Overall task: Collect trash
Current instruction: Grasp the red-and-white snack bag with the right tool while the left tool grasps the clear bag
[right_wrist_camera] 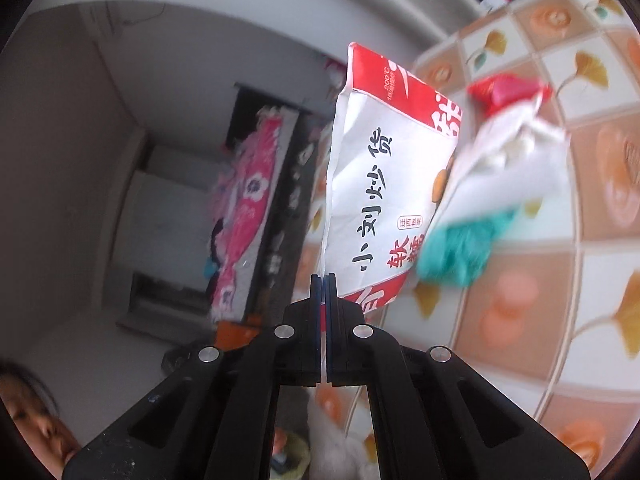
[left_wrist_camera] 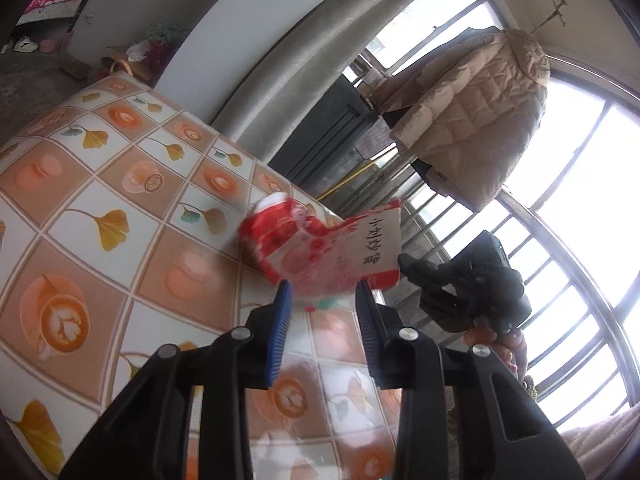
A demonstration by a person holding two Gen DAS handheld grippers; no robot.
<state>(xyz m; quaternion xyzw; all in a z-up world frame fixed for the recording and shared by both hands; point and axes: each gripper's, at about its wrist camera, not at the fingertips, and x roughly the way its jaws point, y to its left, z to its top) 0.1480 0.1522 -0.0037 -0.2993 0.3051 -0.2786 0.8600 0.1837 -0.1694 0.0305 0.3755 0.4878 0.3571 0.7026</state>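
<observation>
The red-and-white snack bag (right_wrist_camera: 384,184) is being gripped at its bottom edge by the closed right claw (right_wrist_camera: 324,280), its long axis pointing away beyond the counter (right_wrist_camera: 560,280) edge, while the left claw (left_wrist_camera: 323,292) is being held open near it.

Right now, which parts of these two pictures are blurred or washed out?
Left wrist view: the window is blown out white, and the red wrapper ahead of the open left tongs is smeared. Right wrist view: the white and teal wrapper is blurred, while the snack bag pinched in the right tongs reads sharply.
</observation>
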